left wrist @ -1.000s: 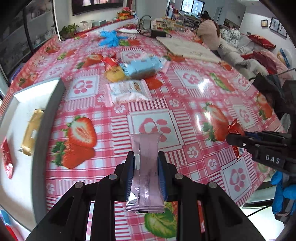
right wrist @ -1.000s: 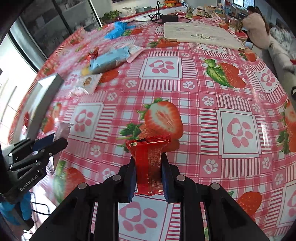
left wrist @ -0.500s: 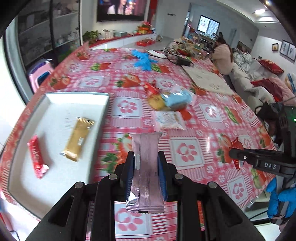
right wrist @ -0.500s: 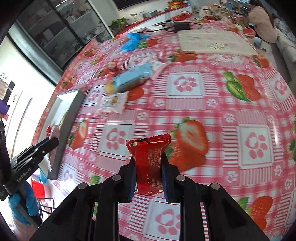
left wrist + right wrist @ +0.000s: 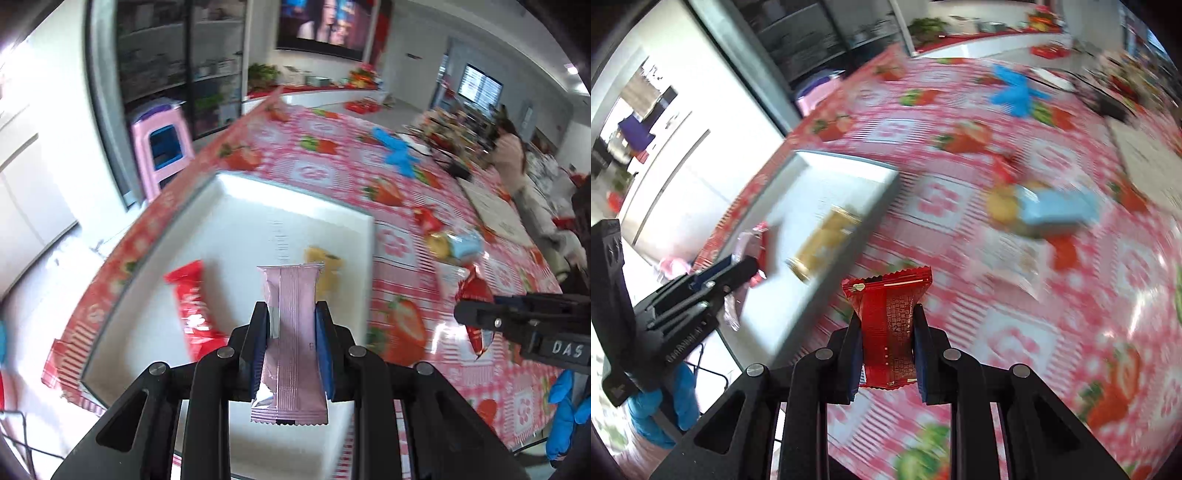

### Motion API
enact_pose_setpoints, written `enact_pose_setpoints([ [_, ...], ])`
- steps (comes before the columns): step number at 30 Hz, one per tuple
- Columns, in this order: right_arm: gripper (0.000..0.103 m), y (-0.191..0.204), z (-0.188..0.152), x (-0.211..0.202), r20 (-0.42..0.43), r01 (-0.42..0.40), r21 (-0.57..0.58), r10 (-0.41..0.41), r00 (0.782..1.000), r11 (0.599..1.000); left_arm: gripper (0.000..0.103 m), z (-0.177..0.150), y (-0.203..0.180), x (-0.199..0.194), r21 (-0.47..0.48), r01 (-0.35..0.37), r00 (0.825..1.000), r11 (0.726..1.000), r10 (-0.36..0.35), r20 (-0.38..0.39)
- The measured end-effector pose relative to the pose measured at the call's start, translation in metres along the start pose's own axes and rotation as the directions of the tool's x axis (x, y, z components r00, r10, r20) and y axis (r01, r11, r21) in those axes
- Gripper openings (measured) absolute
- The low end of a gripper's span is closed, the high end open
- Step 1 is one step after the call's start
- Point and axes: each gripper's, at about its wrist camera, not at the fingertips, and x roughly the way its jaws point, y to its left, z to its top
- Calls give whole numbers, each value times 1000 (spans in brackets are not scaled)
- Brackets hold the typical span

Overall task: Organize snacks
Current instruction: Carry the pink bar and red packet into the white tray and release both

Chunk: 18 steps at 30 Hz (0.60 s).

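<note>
My left gripper (image 5: 290, 314) is shut on a pink snack wrapper (image 5: 291, 332) and hangs over the white tray (image 5: 236, 221). In the tray lie a red bar (image 5: 192, 306) and a yellow bar (image 5: 325, 269), the yellow one partly hidden behind the pink wrapper. My right gripper (image 5: 886, 317) is shut on a red snack packet (image 5: 888, 325), above the tablecloth just right of the tray (image 5: 827, 177). In the left wrist view the right gripper (image 5: 465, 314) shows at the right edge with the red packet (image 5: 474, 291). The left gripper (image 5: 750, 264) appears at the left of the right wrist view.
More snacks lie on the strawberry tablecloth (image 5: 1015, 332): a blue packet (image 5: 1056, 210), a yellow one (image 5: 1001, 203), a white packet (image 5: 1015, 258) and a small red one (image 5: 424, 218). Blue gloves (image 5: 399, 155) lie farther back. A pink stool (image 5: 160, 147) stands beyond the table's left edge. A person (image 5: 509, 162) sits at the far end.
Both grippers have swung left with their snacks still held. The left one now hangs over the tray, and the right one has come up to the tray's right rim.
</note>
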Motion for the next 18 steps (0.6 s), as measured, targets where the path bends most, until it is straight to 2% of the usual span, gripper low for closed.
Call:
enact_pose_setpoints([
  [4,24,34,28,26,-10,-45,-23,44,999,999,27,-5,28,10,-58,-22,1000,998,21,-18],
  [11,24,74,64,71,-62,-76,-51,72,995,996,28,-13,45,30,-70,-66,997,995,62,-54],
  [13,25,76,69,78,-81,-76,-53,72,994,996,41,-15,44,34,-67,-78,996,995,74,-58],
  [14,26,76,70,82,-97,-76,-56,71,993,995,57,-16,42,36,-64,-77,995,995,73,-63],
  [15,35,75,70,84,-104,-66,-55,60,993,996,69,-17,41,36,-67,-76,996,995,72,-61],
  [16,65,70,68,84,-102,-47,-52,42,994,998,71,-18,40,35,-69,-72,996,995,68,-56],
  [18,102,57,63,77,-68,-4,-39,1,998,999,72,-19,34,31,-60,-56,998,997,54,-43],
])
